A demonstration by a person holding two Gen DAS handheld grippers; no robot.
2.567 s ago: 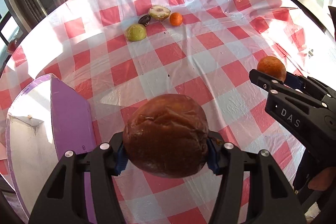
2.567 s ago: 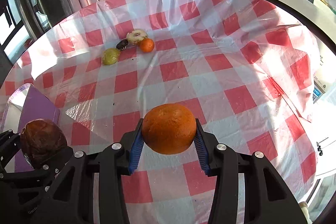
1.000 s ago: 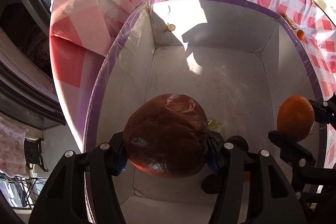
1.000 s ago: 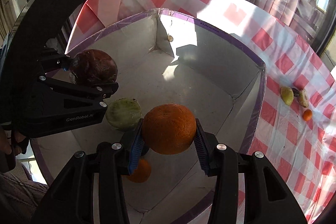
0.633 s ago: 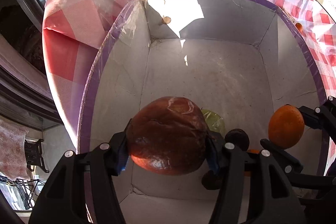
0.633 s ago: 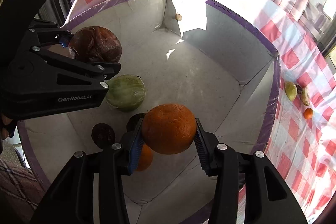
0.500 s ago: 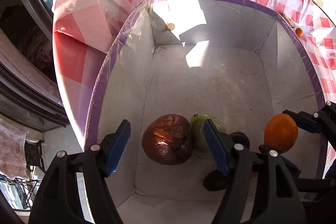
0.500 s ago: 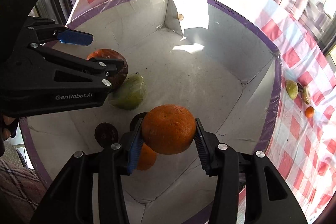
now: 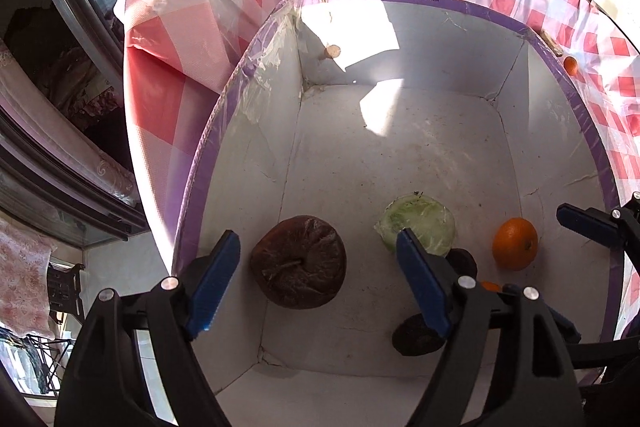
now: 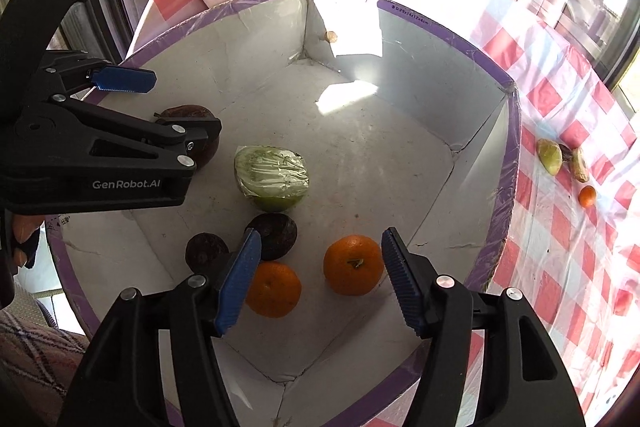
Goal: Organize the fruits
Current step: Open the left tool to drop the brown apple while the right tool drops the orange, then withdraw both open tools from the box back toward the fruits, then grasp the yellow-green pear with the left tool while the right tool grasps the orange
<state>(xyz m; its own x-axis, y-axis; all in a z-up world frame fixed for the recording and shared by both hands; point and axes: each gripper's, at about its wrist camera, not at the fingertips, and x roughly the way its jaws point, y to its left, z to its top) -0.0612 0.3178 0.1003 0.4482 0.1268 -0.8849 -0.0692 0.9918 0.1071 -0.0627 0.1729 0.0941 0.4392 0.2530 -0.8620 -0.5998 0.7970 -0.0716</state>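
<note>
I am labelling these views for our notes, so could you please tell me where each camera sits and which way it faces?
Left wrist: sits on the left tongs, looking steeply down into the purple-rimmed box; its own opening blue-padded fingers frame a brown fruit.
Right wrist: sits on the right tongs, looking down into the box from the other side; its opening fingers flank an orange, untouched.
Shared: the box, wrapped green fruit, orange, brown fruit, and each other's tongs.
</note>
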